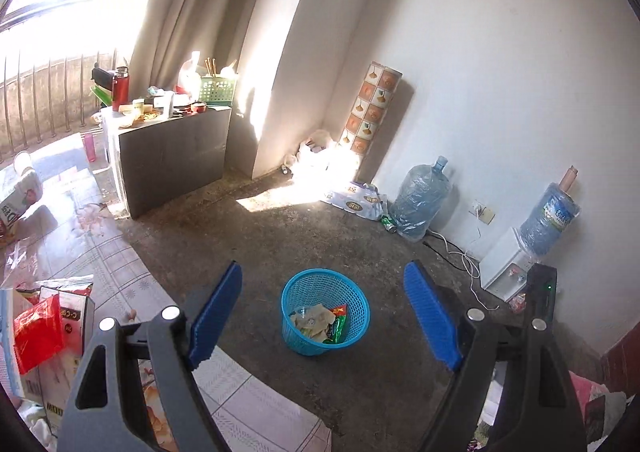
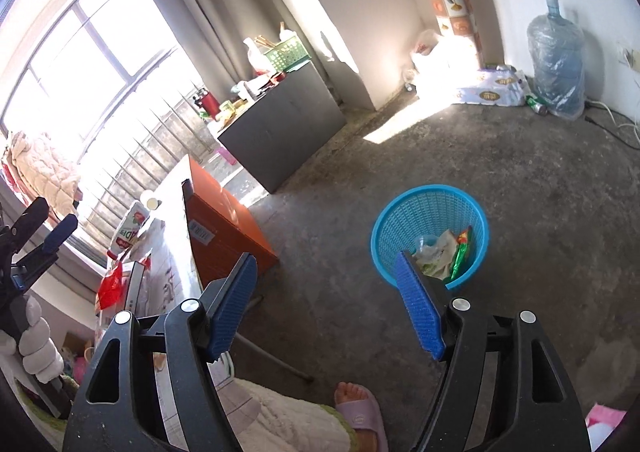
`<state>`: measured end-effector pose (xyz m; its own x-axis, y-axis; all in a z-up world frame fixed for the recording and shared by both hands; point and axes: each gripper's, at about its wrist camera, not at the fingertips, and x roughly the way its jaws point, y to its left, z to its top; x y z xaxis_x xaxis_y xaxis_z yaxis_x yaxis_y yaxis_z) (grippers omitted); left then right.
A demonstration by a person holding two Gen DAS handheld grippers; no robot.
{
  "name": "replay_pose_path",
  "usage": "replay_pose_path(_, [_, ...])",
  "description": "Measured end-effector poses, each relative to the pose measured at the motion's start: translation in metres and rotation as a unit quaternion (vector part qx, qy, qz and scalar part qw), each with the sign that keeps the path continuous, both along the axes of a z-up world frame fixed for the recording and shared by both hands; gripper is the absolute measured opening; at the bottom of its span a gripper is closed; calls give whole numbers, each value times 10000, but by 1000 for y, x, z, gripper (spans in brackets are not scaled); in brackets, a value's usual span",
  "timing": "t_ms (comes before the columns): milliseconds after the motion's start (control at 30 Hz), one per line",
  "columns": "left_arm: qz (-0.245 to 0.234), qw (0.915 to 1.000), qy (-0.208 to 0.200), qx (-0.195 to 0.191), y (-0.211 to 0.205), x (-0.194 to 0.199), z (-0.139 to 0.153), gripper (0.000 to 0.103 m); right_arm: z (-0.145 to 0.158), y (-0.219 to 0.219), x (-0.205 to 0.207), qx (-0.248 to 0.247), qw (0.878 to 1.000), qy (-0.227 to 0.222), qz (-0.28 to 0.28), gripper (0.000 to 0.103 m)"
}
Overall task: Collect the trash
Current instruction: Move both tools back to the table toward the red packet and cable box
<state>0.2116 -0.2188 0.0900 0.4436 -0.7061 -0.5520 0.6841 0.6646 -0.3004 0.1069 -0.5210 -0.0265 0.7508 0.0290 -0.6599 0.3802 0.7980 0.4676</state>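
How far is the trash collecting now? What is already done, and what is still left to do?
Done: the blue basket on the floor already holds several wrappers, one of them green. In hand: nothing; the left gripper and right gripper both have open, empty jaws. Left: a red bag and packaging still lie on the table, and a green can lies by the wall.

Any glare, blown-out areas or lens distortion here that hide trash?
Left wrist view: window and the sunlit bags in the corner are blown out, contents unreadable; blue basket is evenly lit and sharp.
Right wrist view: window overexposed, same corner bags washed out; fisheye bends the walls; basket stays clear.
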Motion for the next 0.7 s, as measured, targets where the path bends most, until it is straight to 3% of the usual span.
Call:
replay_pose_path(267, [1147, 9930, -264, -10, 146, -49, -8, 81, 28, 62, 7, -34, 9970, -180, 750, 71])
replay_pose_path(367, [1778, 9836, -288, -60, 209, -62, -22, 81, 38, 88, 24, -66, 9937, -204, 1097, 71])
replay_pose_path(500, [2560, 9665, -32, -182, 278, -70, -45, 81, 48, 129, 50, -87, 9871, -217, 1583, 71])
replay_pose_path(700, [3007, 9524, 217, -459, 325, -61, -61, 81, 47, 198, 102, 326, 9707, -96, 2380, 71])
